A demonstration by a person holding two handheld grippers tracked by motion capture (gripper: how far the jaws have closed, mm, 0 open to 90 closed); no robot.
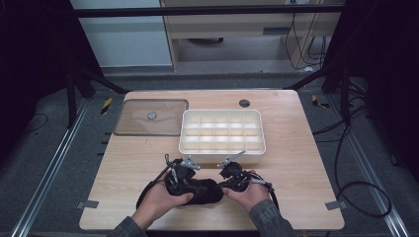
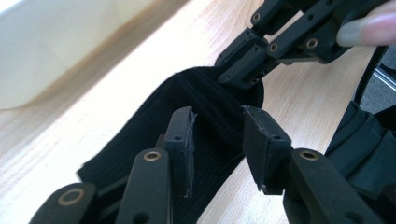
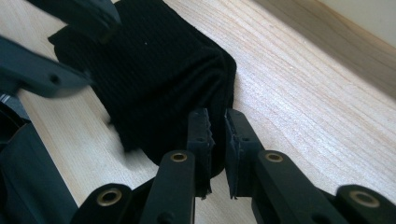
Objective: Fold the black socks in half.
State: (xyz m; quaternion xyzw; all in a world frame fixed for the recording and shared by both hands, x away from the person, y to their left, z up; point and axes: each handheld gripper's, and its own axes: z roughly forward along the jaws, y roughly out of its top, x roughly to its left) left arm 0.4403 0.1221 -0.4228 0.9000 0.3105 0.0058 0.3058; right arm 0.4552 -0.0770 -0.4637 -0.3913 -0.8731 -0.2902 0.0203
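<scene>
Low over the table, left tongs (image 2: 217,135) apart above black cloth (image 2: 210,102); right tongs (image 3: 217,140) clamp its edge.

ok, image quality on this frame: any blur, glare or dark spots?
High view: dim at the edges, the white divided tray bright, the black cloth nearly featureless. Left gripper view: tray wall overexposed and soft, fingertip blurred. Right gripper view: the other gripper's jaws smeared at upper left, cloth ribbing sharp.
</scene>
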